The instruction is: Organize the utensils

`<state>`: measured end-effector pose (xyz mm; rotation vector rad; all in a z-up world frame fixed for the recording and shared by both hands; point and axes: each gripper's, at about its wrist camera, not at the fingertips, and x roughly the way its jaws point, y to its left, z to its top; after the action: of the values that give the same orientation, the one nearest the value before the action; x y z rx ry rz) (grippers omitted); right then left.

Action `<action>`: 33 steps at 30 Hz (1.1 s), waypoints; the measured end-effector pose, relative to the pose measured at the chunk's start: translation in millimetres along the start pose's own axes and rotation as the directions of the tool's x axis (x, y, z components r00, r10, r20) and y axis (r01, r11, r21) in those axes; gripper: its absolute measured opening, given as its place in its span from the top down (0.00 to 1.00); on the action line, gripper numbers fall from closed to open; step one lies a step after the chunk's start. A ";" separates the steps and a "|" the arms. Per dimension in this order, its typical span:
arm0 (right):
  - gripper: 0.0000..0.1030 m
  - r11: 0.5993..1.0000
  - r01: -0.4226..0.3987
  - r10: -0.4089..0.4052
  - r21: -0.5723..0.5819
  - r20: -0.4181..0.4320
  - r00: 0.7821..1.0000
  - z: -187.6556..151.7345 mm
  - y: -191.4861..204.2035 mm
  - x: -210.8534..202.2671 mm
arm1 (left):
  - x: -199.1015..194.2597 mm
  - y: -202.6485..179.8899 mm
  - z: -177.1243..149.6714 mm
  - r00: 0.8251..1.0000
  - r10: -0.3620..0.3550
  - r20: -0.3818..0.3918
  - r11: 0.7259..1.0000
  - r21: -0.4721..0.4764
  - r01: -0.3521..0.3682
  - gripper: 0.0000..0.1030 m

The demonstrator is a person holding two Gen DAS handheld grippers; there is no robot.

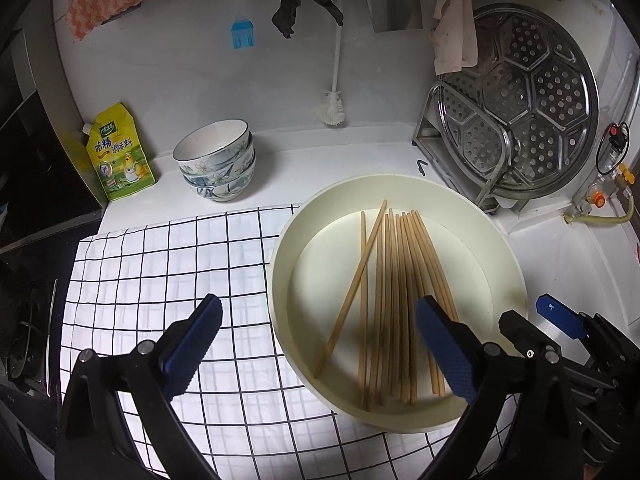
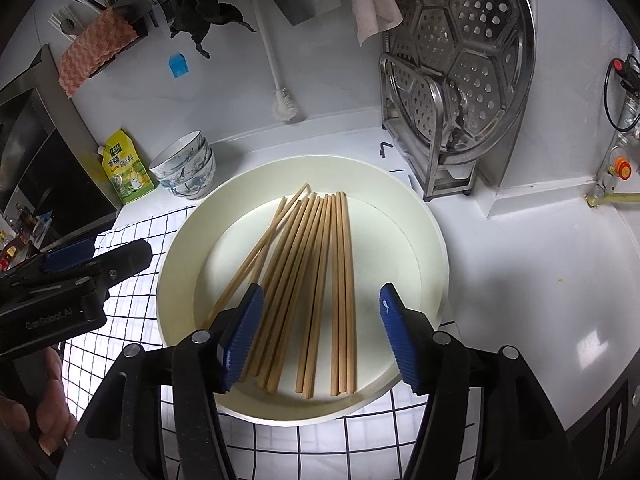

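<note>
Several wooden chopsticks [image 1: 394, 300] lie fanned out in a round cream basin [image 1: 492, 248], one of them slanting across the left of the pile. My left gripper [image 1: 320, 308] hangs open above the basin's near left rim, its left finger over the checked cloth and its right finger over the chopsticks. Nothing is between its pads. In the right wrist view my right gripper [image 2: 321, 292] stands open above the near ends of the chopsticks [image 2: 316, 276], holding nothing. The left gripper [image 2: 100, 258] shows there beside the basin [image 2: 432, 240], held by a hand [image 2: 48, 420].
The basin rests partly on a black-and-white checked cloth [image 1: 168, 264]. Stacked patterned bowls [image 1: 218, 160] and a yellow seasoning pouch [image 1: 120, 152] stand at the back left. A perforated steamer plate [image 1: 532, 100] leans in a metal rack at the back right. A white brush [image 1: 332, 108] hangs on the wall.
</note>
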<state>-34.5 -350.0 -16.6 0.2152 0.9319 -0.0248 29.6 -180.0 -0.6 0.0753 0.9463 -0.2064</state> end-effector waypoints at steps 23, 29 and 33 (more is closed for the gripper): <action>0.40 1.000 0.012 -0.012 -0.029 -0.006 1.000 0.9 5.4 1.2 | -2.6 1.9 2.6 0.999 0.040 0.007 0.999 0.013 -0.040 0.06; 0.40 0.999 0.012 -0.012 -0.031 -0.010 1.000 1.0 6.8 1.8 | -1.8 4.7 2.9 0.999 0.034 0.000 0.999 0.000 -0.034 0.06; 0.40 0.999 0.010 -0.011 -0.036 -0.011 1.000 2.1 7.6 2.7 | 0.4 4.6 2.3 0.999 0.031 -0.011 1.000 -0.004 -0.031 0.06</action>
<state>-30.3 -342.8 -16.3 0.1773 0.9439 -0.0167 32.6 -175.9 0.3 0.0871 0.9554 -0.1757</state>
